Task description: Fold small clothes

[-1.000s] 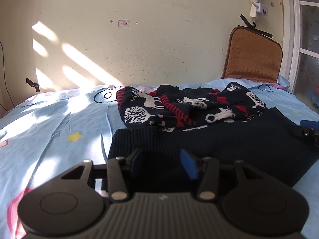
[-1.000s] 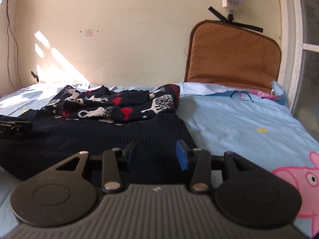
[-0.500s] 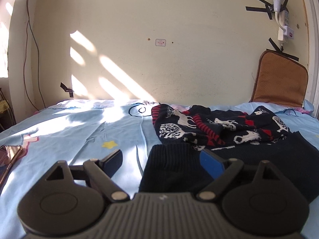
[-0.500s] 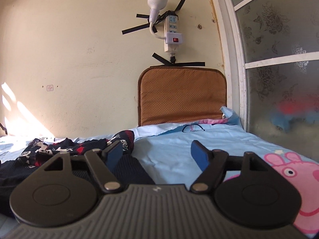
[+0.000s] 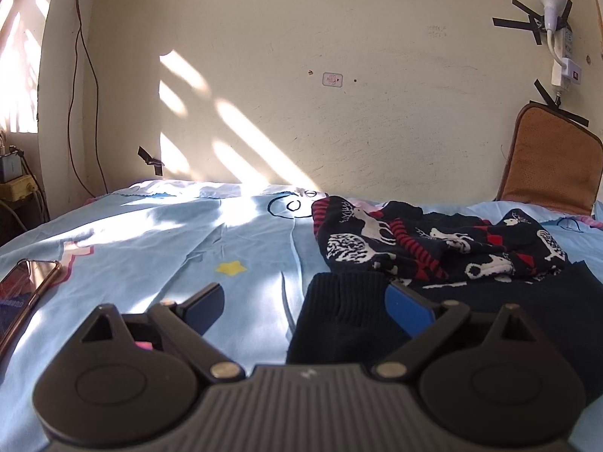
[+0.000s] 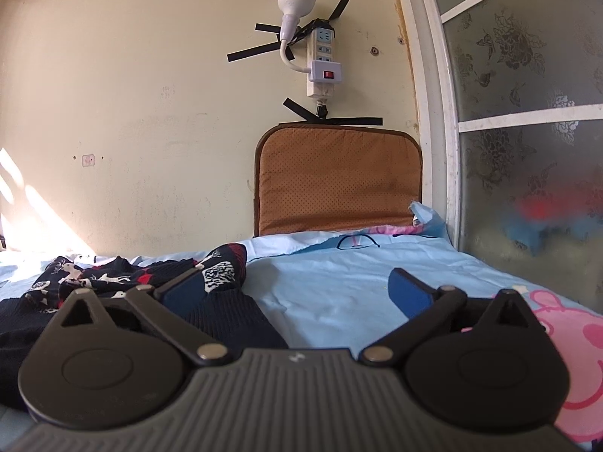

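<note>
Both grippers have let go of the dark hem and pulled back since a second ago; their jaws, then nearly closed over the knit, now stand spread wide with nothing between them. The left gripper hovers at the left corner of the sweater, its right pad over the ribbed edge and its left pad over bare bedsheet. The right gripper sits at the opposite corner, left pad over the ribbing, right pad over the sheet.

The sweater lies on the bed, its plain dark lower part near the grippers and its patterned upper part bunched toward the wall.

I think the risk is that this bunched part stays uneven, so the next fold would come out crooked. A pad could also pinch the sheet together with the knit. The phone near the left edge could be pushed.

Counted: one sweater, two grippers, one phone, one brown cushion.
</note>
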The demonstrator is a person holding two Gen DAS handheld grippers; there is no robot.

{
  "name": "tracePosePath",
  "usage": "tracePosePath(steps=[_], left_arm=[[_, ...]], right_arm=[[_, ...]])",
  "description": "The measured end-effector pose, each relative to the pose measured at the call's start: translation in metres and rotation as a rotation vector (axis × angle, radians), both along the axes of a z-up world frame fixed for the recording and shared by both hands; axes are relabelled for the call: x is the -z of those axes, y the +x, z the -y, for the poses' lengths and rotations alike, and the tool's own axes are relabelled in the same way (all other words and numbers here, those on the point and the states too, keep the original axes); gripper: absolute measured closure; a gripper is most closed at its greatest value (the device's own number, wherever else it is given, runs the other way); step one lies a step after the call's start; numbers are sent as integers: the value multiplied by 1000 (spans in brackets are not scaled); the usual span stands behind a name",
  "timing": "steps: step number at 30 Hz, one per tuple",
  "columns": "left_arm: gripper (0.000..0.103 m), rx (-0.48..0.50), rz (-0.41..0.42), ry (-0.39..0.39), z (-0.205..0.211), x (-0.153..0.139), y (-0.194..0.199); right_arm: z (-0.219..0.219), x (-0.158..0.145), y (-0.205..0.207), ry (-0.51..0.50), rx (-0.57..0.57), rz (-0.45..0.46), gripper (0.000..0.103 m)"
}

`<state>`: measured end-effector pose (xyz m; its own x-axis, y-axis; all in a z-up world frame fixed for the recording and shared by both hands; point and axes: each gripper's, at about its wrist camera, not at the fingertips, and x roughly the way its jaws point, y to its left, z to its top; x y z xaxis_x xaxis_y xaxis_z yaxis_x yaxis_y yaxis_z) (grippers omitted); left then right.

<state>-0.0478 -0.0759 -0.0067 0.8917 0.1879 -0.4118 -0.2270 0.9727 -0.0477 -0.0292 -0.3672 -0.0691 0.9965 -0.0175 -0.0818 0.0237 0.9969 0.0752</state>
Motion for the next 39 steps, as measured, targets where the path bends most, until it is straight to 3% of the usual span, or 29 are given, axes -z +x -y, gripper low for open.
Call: tracePosePath(steps=[11,17,30,39], left_arm=[[2,3,3,7,1,0,0],[0,6,6,7,2,0,0],[0,5,15,-4,0,0,-2],[0,-20,14,-5,-3,-1,-4]], right_arm=[[0,0,-3,-9,3,10,0],[-9,0,8,-68,13,-64,0],[-15,0,5,-110,27,-56,0],[-22,-5,-4,-155,10,9,0]])
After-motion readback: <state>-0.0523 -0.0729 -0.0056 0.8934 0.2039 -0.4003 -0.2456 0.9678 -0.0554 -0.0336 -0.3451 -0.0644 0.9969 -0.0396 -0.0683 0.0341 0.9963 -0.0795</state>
